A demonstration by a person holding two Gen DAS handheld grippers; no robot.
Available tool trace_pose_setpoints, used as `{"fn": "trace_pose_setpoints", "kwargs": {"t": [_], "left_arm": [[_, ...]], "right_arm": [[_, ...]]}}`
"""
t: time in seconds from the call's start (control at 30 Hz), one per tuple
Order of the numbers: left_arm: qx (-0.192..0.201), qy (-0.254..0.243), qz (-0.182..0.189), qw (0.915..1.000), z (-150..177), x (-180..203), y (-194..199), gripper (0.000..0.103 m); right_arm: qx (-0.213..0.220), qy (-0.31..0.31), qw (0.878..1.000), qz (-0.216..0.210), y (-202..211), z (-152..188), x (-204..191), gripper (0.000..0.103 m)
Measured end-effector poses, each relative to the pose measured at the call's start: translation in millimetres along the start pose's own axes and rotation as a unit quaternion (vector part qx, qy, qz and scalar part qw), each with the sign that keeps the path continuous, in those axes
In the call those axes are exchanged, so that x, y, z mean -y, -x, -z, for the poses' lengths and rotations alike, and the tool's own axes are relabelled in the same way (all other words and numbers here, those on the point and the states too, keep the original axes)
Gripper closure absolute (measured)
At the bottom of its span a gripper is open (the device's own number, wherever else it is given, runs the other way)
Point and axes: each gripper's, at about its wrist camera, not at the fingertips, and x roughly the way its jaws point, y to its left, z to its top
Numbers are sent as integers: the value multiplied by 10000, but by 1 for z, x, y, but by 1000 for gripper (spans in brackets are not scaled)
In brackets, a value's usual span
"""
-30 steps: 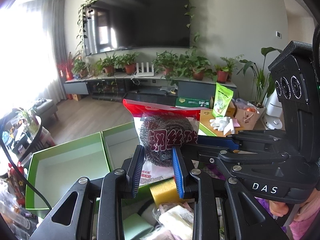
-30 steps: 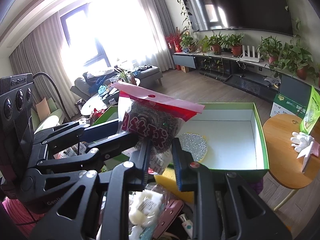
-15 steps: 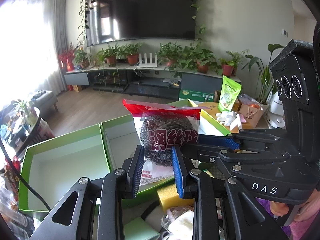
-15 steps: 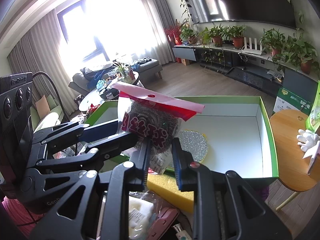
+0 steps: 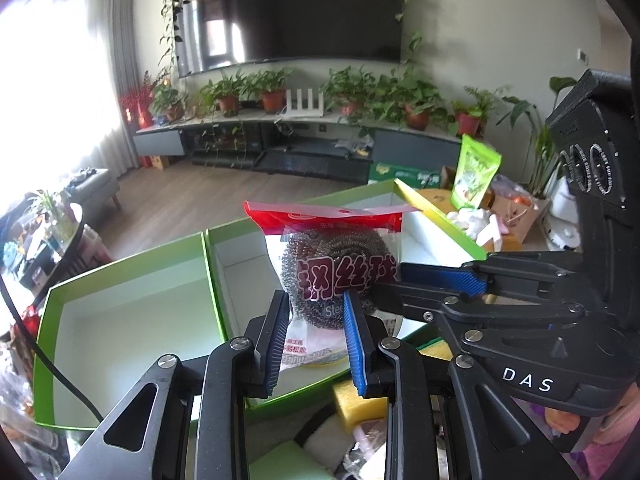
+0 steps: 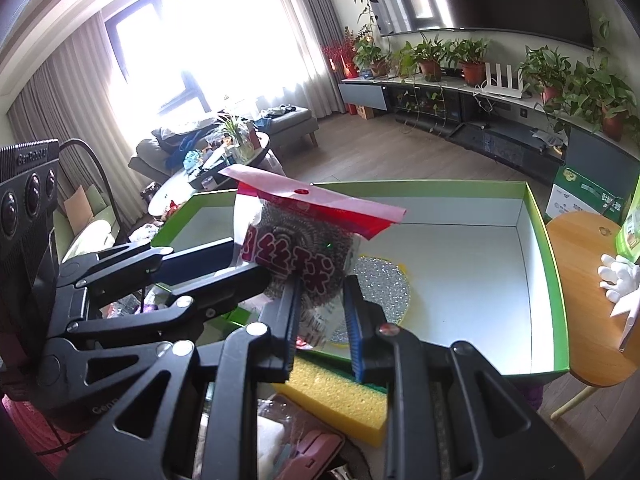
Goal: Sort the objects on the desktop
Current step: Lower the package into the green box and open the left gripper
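Two green boxes [image 5: 132, 304] sit open below, and the bag [image 5: 336, 264] with the steel scrubber hangs over the right one. Both claws, left [image 5: 314, 340] and right [image 6: 320, 320], pinch its low edge. It looks light, crinkly and slippery, so hold the plastic, not the springy ball.

Glossy plastic-bagged steel-wool scourer [image 5: 338, 276]

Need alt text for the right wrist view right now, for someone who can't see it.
Both tongs, right and left, grip one bagged steel wool scrubber above an open green box holding a glittery silver round pad. A yellow sponge lies just below.
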Motion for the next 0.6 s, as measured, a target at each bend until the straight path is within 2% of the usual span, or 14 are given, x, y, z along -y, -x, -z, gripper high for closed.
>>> {"fn": "trace_pose_setpoints", "kwargs": {"t": [0.2,0.6], "left_arm": [[-238,53,-243,9994,5,-4,-11,77],[-58,157,-115,9998,4,-6,11,77]], "right_arm": [[-146,-131,9993,325,-6,3,7,76],[-111,27,9996,253,13,7,-13,75]]}}
